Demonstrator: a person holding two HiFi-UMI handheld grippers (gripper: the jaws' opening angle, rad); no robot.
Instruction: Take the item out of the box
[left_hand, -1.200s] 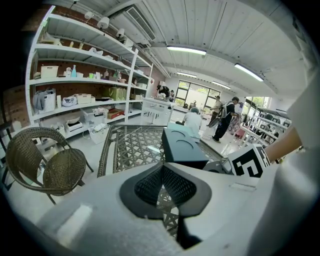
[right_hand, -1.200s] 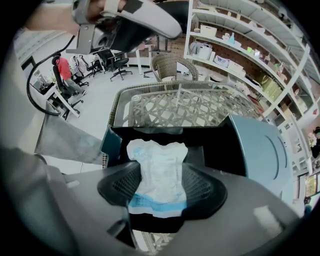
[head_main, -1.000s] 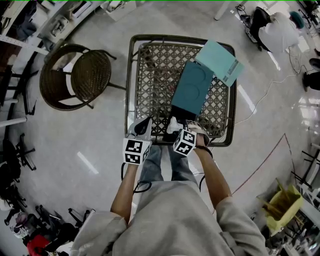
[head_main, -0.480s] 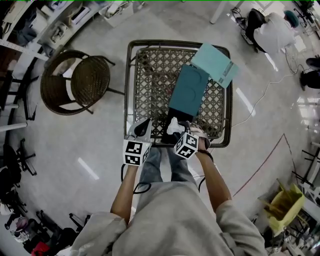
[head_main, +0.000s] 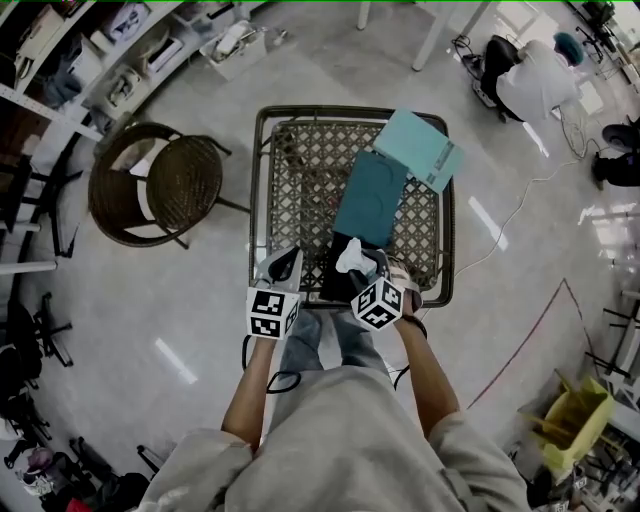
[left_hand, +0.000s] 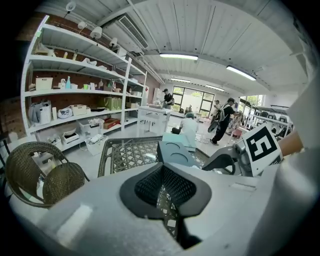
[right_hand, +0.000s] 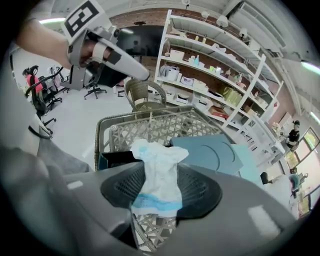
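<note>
A dark box (head_main: 336, 276) lies open at the wicker table's near edge, its teal lid (head_main: 369, 196) folded back toward the far side. My right gripper (head_main: 358, 264) is shut on a crumpled white item with a pale blue band (right_hand: 157, 171), held just above the box (right_hand: 116, 159). The item (head_main: 350, 256) sticks up from between the right gripper (right_hand: 157, 189) jaws. My left gripper (head_main: 288, 258) hovers left of the box over the table's near edge. Seen in its own view, the left gripper (left_hand: 165, 186) has its pads together and nothing between them.
The wicker table has a metal rim (head_main: 260, 180). A light teal sheet (head_main: 418, 148) rests on its far right corner. A round wicker chair (head_main: 150, 182) stands to the left. Shelving (right_hand: 220, 75) lines one wall. A person (head_main: 535, 72) sits far right; a cable runs across the floor.
The head view has drifted, so the table sits lower in the picture. Both grippers stay at the table's near edge. The white item stands a bit higher out of the box.
</note>
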